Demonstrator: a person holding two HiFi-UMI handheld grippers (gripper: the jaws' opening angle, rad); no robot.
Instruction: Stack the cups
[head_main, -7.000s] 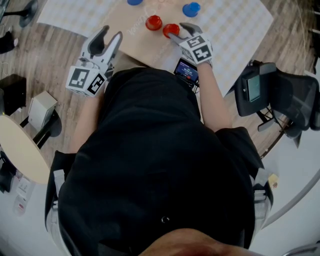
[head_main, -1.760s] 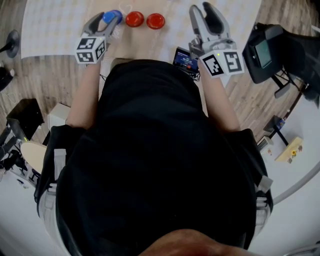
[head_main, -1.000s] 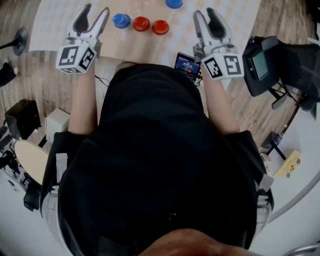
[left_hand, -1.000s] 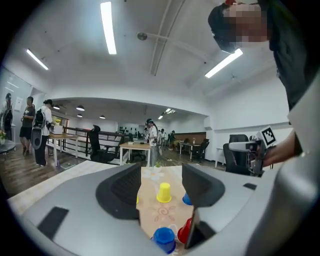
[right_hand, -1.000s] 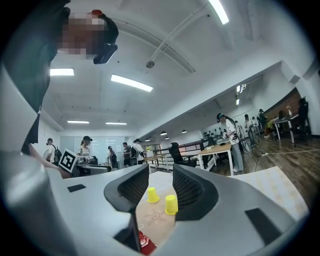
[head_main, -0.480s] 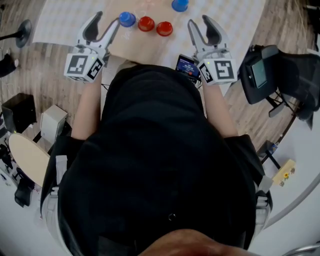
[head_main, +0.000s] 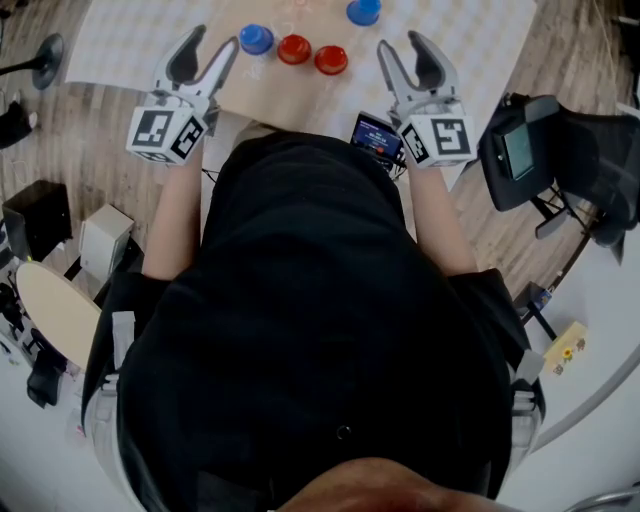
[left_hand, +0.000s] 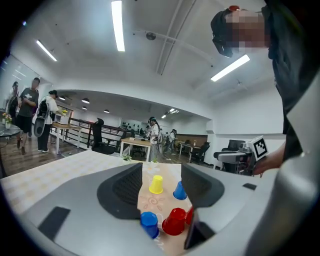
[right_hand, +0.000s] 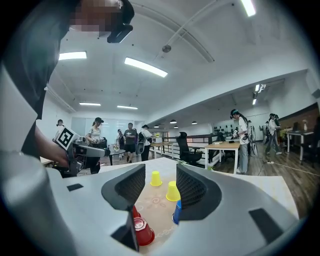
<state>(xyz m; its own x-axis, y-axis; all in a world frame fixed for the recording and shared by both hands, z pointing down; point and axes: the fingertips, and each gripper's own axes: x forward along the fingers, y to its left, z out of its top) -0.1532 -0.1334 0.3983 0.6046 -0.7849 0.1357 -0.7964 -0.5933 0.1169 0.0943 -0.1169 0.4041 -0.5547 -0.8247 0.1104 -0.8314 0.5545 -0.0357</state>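
Observation:
Four upside-down cups stand on the tan mat (head_main: 300, 95) ahead of me: a blue cup (head_main: 256, 38), two red cups (head_main: 294, 47) (head_main: 331, 60) side by side, and a second blue cup (head_main: 363, 11) farther off. My left gripper (head_main: 208, 48) hovers left of the near blue cup, open and empty; its jaws have just been closing a little. My right gripper (head_main: 403, 48) is right of the red pair, open and empty, its jaws having just been opening. The left gripper view shows one yellow cup (left_hand: 156, 184); the right gripper view shows two yellow cups (right_hand: 156, 178) (right_hand: 173, 191) farther back.
The mat lies on a pale checked tablecloth (head_main: 120, 40). A phone (head_main: 376, 135) sits at the near table edge by my right forearm. An office chair with a screen (head_main: 515, 150) stands to the right. People and desks fill the room behind.
The left gripper let go of the near blue cup, drew back to its left, then drifted slightly inward. The right gripper's jaws stand wider apart than a second ago.

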